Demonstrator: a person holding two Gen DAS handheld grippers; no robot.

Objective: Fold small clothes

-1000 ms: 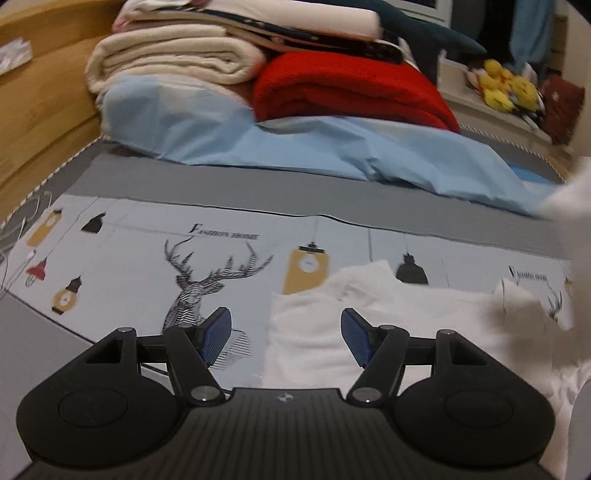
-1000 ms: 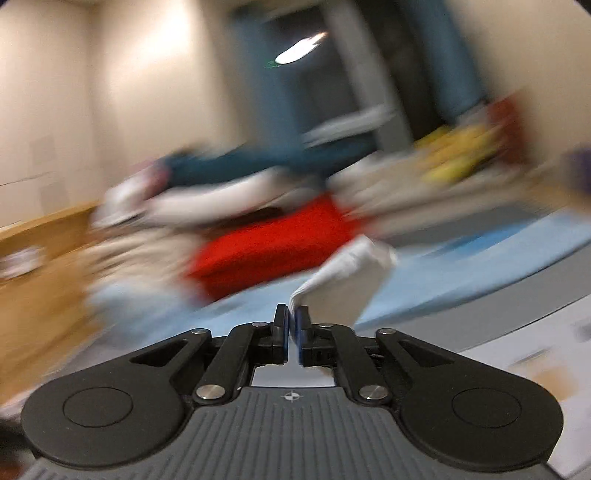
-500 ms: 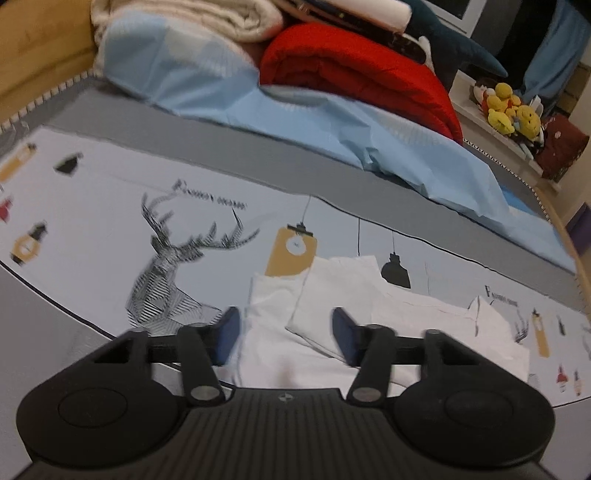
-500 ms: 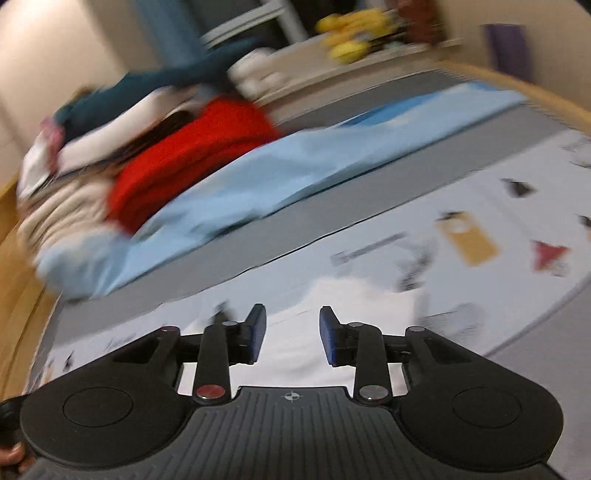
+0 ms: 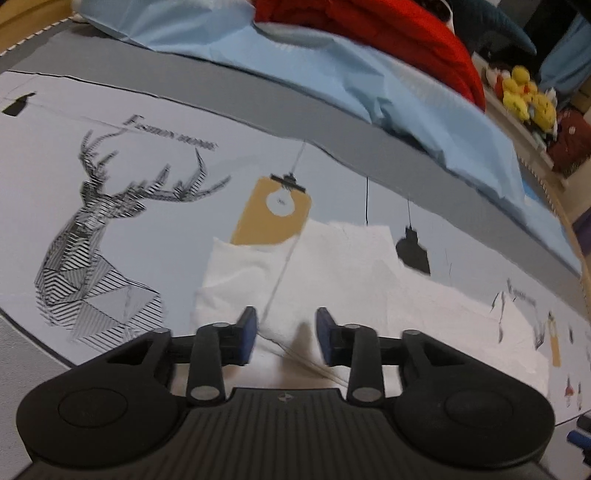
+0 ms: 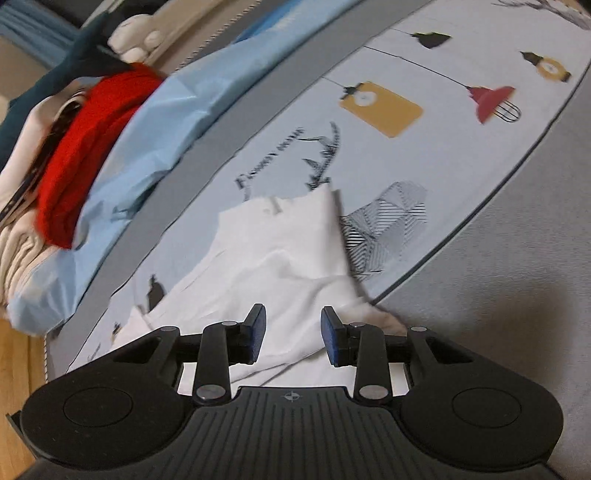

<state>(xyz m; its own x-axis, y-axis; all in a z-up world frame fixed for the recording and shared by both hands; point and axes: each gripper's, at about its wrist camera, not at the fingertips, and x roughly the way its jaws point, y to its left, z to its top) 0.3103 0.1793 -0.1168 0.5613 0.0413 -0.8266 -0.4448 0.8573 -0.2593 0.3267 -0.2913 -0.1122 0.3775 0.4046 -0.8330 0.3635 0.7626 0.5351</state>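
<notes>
A small white garment (image 5: 343, 273) lies partly folded on the printed bedsheet (image 5: 155, 243); it also shows in the right wrist view (image 6: 280, 243). My left gripper (image 5: 284, 334) is open and empty, low over the garment's near edge, fingers either side of a fold line. My right gripper (image 6: 291, 334) is open and empty, just above the garment's other end. In the right wrist view the cloth is rumpled with one corner folded up near the deer print.
A light blue sheet (image 5: 369, 70) and a red blanket (image 5: 388, 33) are piled at the head of the bed, with cream blankets (image 6: 14, 229). Yellow plush toys (image 5: 524, 96) sit on a ledge. A wooden bed frame (image 6: 22, 354) borders the mattress.
My right gripper let go of the white garment, opened and came down over it. My left gripper moved forward and down over the garment's edge, staying open.
</notes>
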